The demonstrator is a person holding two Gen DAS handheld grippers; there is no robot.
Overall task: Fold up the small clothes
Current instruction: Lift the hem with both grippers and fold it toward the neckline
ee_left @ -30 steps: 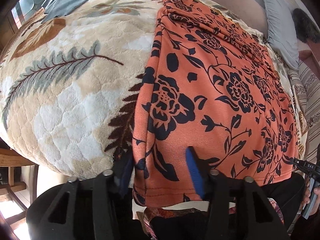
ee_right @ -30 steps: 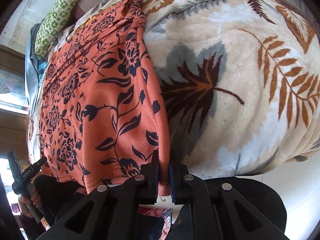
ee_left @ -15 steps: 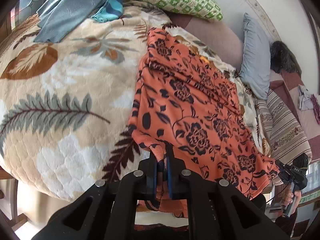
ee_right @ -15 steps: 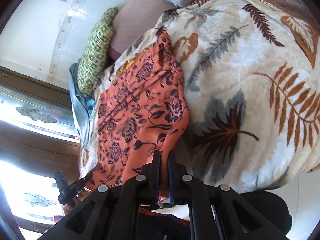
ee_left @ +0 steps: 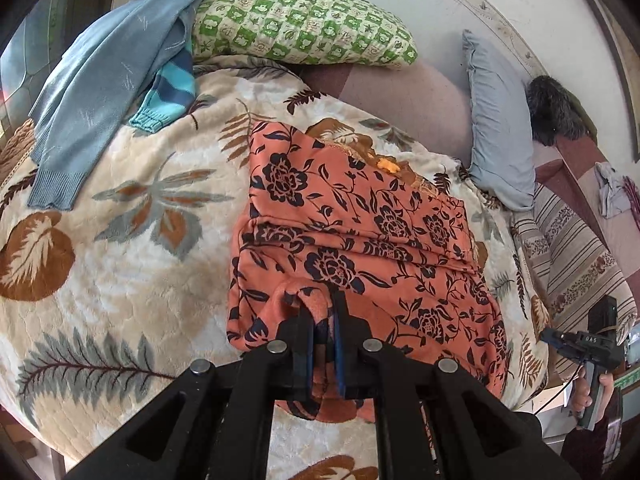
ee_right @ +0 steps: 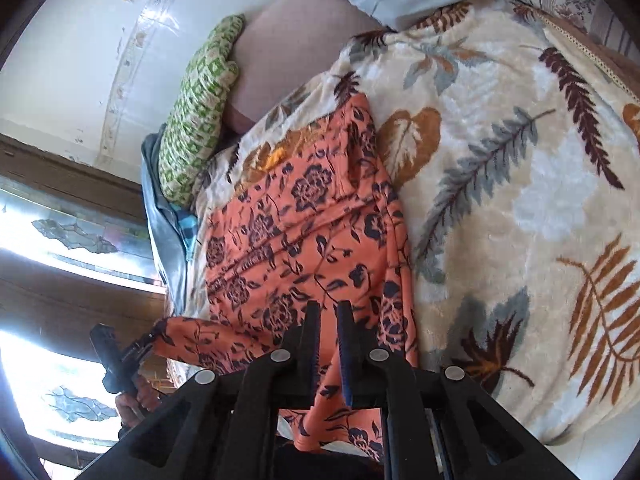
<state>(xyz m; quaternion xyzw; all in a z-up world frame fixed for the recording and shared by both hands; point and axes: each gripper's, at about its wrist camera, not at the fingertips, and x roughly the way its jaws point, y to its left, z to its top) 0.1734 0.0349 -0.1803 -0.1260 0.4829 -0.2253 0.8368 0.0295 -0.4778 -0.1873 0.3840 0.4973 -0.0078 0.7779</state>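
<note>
An orange garment with a black flower print [ee_left: 360, 240] lies on a leaf-patterned blanket [ee_left: 120, 240]. Its near hem is lifted and carried toward the far part. My left gripper [ee_left: 323, 312] is shut on the hem's left corner; a bunch of cloth sits between the blue pads. In the right wrist view the garment [ee_right: 304, 232] runs from the fingers up the bed. My right gripper [ee_right: 325, 320] is shut on the hem's right corner, cloth hanging below the fingers. Each gripper shows at the edge of the other's view, the right [ee_left: 592, 352] and the left [ee_right: 120, 356].
A light blue sweater [ee_left: 104, 92] and a striped teal knit [ee_left: 172, 92] lie at the far left. A green checked pillow [ee_left: 304, 24] and a grey pillow [ee_left: 496, 128] lean at the head. A striped cover [ee_left: 572, 248] lies at the right.
Both grippers rose and moved forward over the bed, lifting the near hem with them. The left gripper, open one second ago, closed on the hem's corner.
</note>
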